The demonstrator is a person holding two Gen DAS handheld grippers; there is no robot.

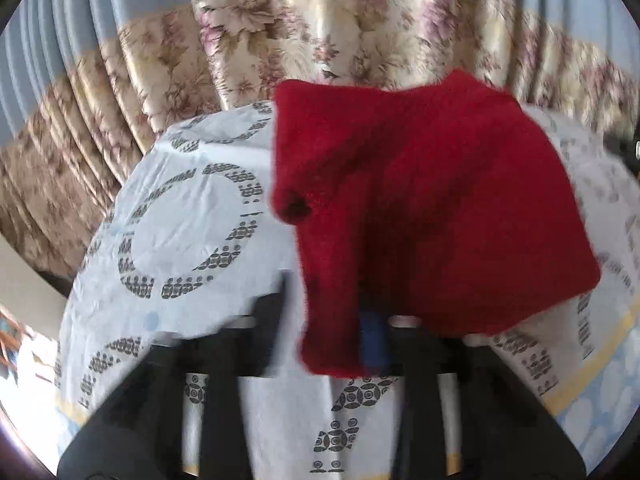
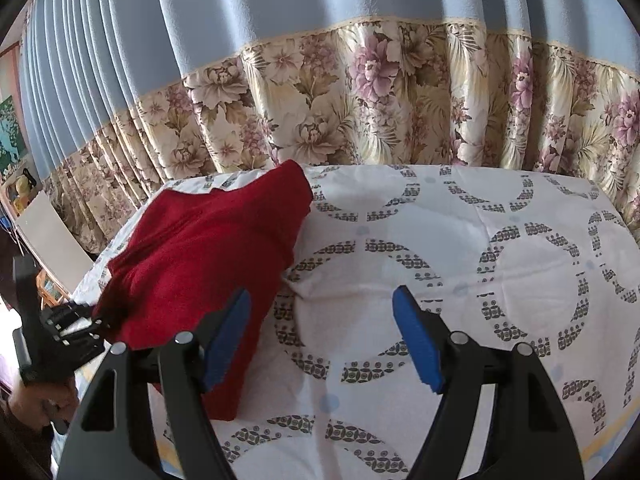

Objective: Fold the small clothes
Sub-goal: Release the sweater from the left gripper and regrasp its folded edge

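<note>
My left tongs (image 1: pixel 340 320) were clamped on a corner of the red knit garment (image 2: pixel 208 256) — in the right wrist view they pinched its left edge, lifting that side off the counter (image 2: pixel 460 240). The garment's far part rested on the ring-patterned cloth, near the floral curtain (image 2: pixel 360 92). The left wrist view was blurred, red fabric draping over the pads. My right tongs (image 2: pixel 324 328) stood wide apart just beside the garment's right edge — nothing between the blue pads (image 2: pixel 416 340).
</note>
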